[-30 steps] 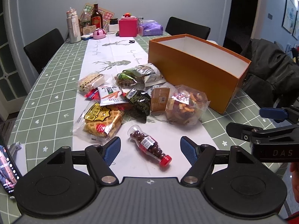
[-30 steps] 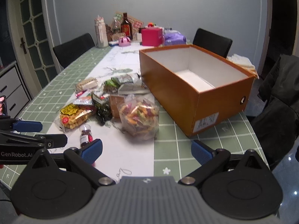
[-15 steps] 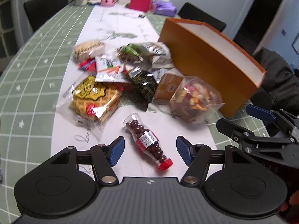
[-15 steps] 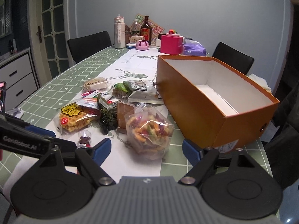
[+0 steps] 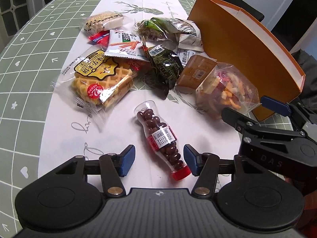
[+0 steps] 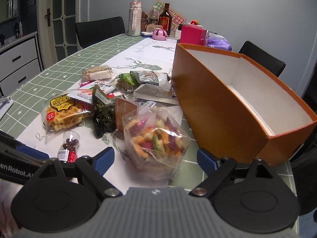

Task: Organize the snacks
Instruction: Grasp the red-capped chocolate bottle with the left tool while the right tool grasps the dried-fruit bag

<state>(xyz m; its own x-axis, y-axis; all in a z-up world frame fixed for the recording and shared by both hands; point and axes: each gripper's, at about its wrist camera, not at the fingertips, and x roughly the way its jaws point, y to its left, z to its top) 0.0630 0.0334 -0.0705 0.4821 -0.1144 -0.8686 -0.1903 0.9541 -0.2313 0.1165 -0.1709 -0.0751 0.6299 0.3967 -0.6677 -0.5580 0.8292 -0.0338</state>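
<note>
The left gripper (image 5: 159, 160) had just been closing, its jaws still apart around the candy bottle (image 5: 160, 138) near the table's front edge, not pressing it; the round bottle could roll away under an uneven pinch; the right gripper (image 6: 155, 158), open, flanked the mixed-chips bag (image 6: 156, 138); the waffle pack (image 5: 101, 81) lay close; the orange box (image 6: 227, 103) waited empty at right.

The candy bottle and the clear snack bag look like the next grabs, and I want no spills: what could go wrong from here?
1. The candy bottle lies round and slanted between the left claw, whose jaws have just been closing; it may roll or squirt out.
2. The clear snack bag is soft; the open right claw may crush the pieces.
3. The claws sit close together and may collide.
</note>
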